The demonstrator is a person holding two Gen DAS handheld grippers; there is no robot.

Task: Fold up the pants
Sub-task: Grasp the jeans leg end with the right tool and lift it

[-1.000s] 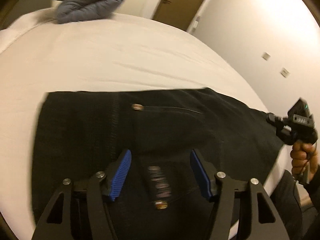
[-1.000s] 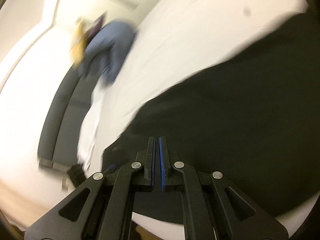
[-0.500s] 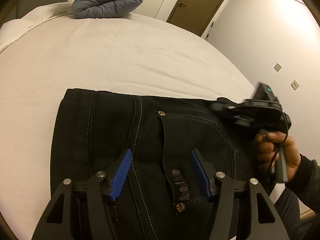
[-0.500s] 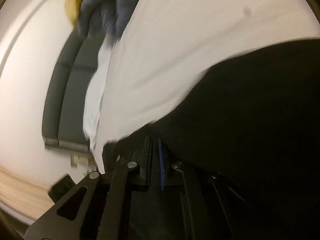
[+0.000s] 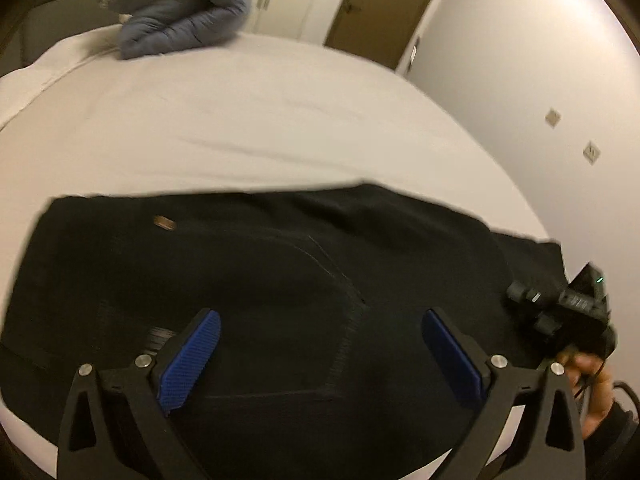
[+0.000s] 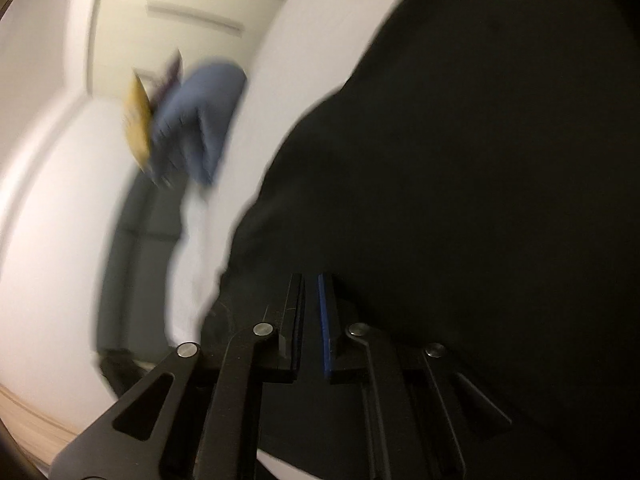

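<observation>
Left wrist view, left to right. Grey-blue quilted bundle (image 5: 180, 12) at upper left, at the far end of the white bed (image 5: 280, 120). Black pants (image 5: 260, 280) lie across the lower half of the frame on the sheet, waist end with a copper rivet (image 5: 165, 223) at left. Left gripper (image 5: 320, 344) at lower centre, jaws opening and standing wide apart above the cloth; nothing pinched between the blue pads. Right gripper (image 5: 520, 292) at far right edge, held in a hand (image 5: 592, 384), resting at the leg end of the pants.

Right wrist view: jaws drawn together at lower centre, black fabric lying over and around them; judged clamped on the pants, though blur prevents confirmation.

Risks: with one end freed, a pull from the right could drag the garment off line or bunch it. A thin pinch may slip mid-fold.

Obscured: the near pants edge is cut off by the frame bottom. Motion blur hides seams and layer count. The yellow item (image 6: 138, 120) at upper left of the right view is unidentifiable.
</observation>
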